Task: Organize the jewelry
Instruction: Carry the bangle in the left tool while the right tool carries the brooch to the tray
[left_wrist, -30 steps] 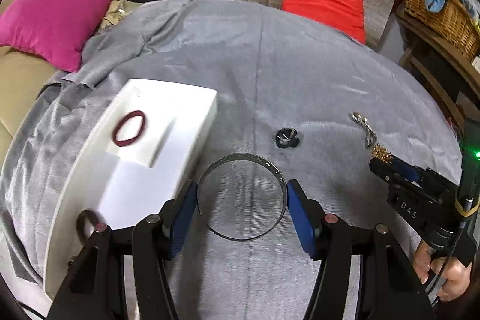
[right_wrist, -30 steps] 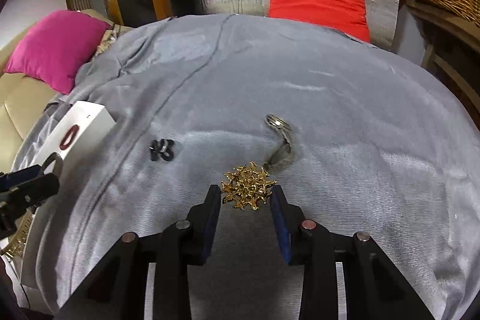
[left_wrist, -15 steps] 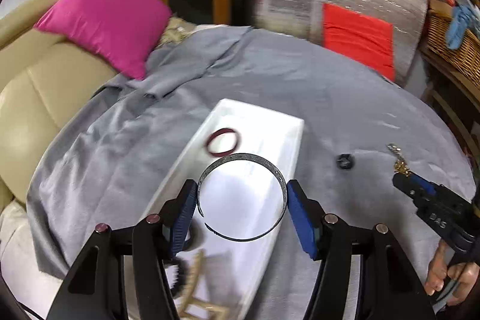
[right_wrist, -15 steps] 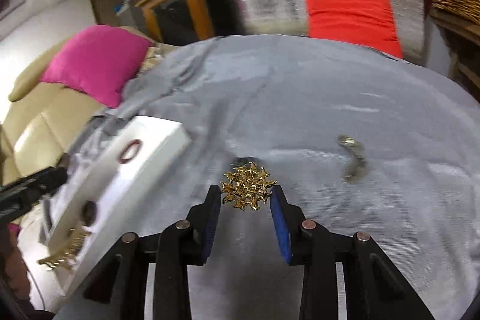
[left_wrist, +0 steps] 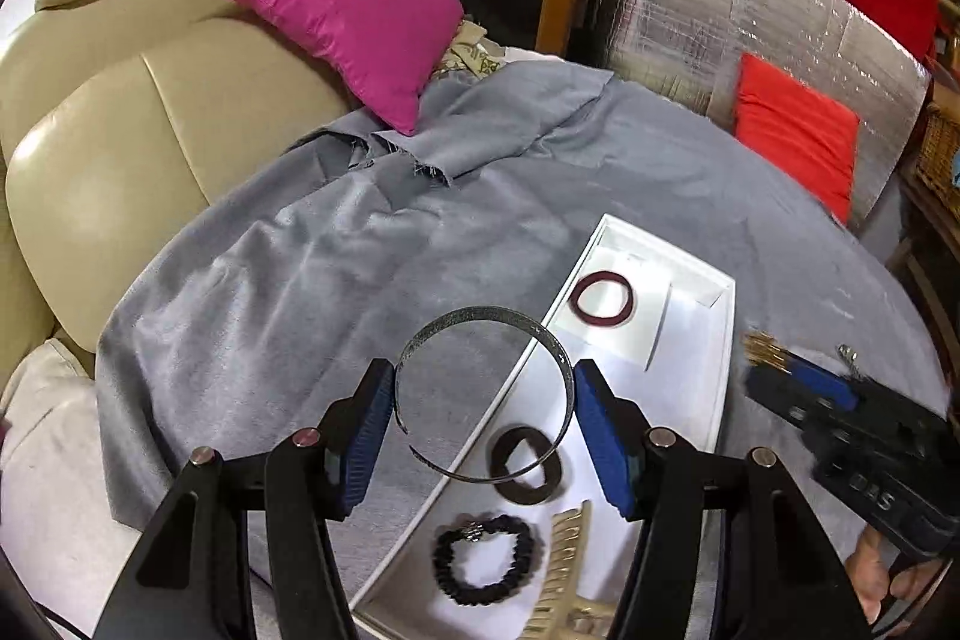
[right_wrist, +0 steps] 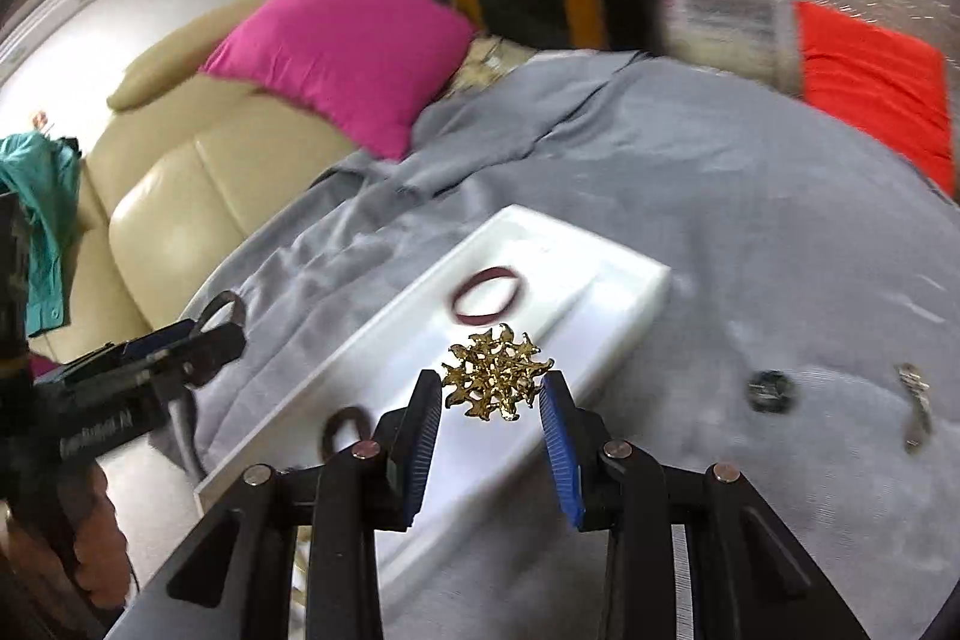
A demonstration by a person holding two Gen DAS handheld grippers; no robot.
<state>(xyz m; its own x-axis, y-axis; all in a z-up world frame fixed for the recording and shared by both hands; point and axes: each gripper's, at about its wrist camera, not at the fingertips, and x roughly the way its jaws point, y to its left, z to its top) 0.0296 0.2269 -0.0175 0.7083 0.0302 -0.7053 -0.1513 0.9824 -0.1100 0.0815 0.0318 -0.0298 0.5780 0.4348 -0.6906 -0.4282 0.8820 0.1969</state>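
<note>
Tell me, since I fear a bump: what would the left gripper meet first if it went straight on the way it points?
Probably the white tray's near rim or the grey cloth beside it; the left gripper, clamping the silver bangle, aims there, though depth is unclear.

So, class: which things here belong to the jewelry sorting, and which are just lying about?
Belongs to the job:
- silver bangle in left gripper
- gold brooch in right gripper
- white tray
- maroon ring
- black bracelet

Lying about:
- pink cushion
- red cushion
- beige sofa
</note>
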